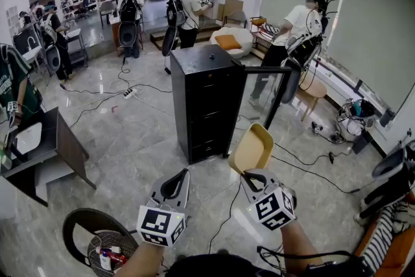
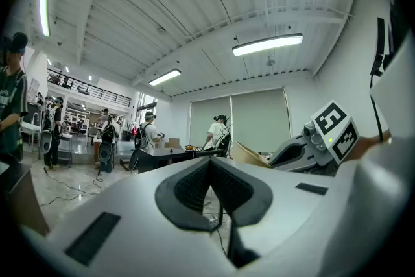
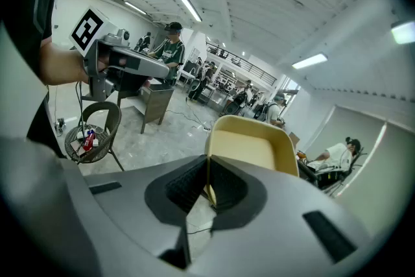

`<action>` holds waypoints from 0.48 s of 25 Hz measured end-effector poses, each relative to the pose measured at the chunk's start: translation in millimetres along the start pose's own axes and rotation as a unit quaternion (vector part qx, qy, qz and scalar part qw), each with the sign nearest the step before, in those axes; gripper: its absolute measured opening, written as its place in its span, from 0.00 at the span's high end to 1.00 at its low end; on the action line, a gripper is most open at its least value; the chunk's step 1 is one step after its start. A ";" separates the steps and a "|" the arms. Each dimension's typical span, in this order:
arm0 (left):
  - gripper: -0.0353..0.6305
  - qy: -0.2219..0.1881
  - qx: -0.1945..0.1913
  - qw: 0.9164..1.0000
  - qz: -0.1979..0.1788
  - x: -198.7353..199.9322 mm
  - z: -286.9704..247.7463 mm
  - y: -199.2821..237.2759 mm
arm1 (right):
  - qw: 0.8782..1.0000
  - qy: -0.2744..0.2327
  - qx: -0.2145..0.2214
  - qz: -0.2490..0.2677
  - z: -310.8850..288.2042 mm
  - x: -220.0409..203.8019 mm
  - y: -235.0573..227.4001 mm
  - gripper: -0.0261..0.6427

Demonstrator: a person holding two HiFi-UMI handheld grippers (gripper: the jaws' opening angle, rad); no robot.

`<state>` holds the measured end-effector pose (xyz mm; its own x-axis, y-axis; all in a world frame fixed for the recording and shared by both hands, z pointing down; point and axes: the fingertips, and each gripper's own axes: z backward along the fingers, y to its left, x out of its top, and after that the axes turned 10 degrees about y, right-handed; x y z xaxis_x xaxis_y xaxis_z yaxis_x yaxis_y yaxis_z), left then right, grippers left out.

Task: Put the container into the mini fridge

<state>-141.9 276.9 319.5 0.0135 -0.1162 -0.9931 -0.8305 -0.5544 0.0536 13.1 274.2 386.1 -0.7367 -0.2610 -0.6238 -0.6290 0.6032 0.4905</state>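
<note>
The right gripper is clenching by its rim a beige plastic container, probably light and stiff, before the black mini fridge; left gripper closed, empty.

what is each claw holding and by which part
Right claw grips the yellow rectangular plastic container by one side wall's rim; left claw holds nothing.
</note>
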 end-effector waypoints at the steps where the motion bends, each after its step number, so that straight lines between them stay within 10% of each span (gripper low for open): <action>1: 0.93 0.002 0.001 1.000 -0.001 -0.3 0.3 -0.9 | 1.000 0.001 0.001 0.001 0.1 -0.6 0.9 0.92; 12: 0.93 0.000 -0.006 1.000 0.005 3.4 6.8 2.8 | 1.000 0.005 0.000 0.006 1.8 5.5 6.8 0.91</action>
<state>-148.0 280.5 315.6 0.0047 -0.1220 -0.9925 -0.8243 -0.5623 0.0652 5.2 278.1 384.9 -0.7461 -0.2611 -0.6125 -0.6204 0.6066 0.4972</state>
